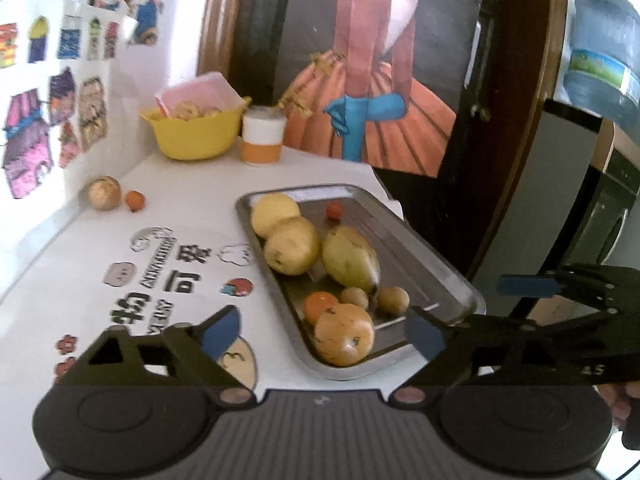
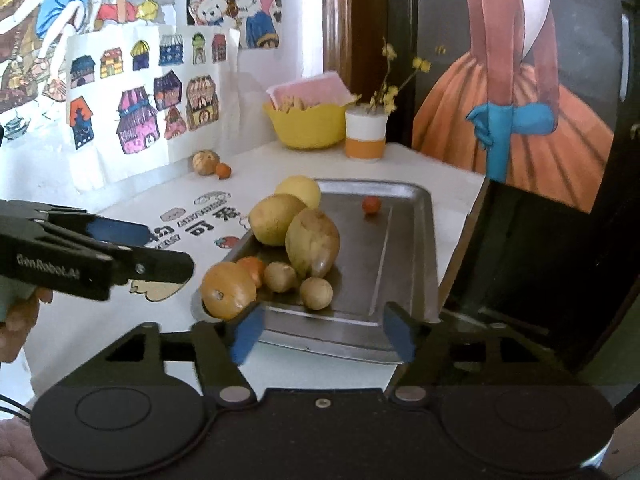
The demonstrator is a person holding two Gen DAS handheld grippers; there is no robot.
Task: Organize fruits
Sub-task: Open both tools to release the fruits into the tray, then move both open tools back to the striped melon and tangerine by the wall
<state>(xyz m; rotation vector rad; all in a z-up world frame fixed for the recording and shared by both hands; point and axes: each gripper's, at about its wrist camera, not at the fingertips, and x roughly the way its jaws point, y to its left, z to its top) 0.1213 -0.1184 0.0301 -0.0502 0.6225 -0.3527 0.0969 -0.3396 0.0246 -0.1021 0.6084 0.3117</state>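
Both grippers, left gripper [image 1: 324, 330] and right gripper [image 2: 320, 334], sit spread and empty; two stray fruits [image 1: 105, 193] wait upper left, off the tray [image 1: 440, 264], so reach past it slowly

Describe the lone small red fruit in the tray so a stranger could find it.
Start at the metal tray on the white table. The other fruits crowd its near-left part; the small red fruit sits alone on bare metal toward the far end, much smaller and redder than them.
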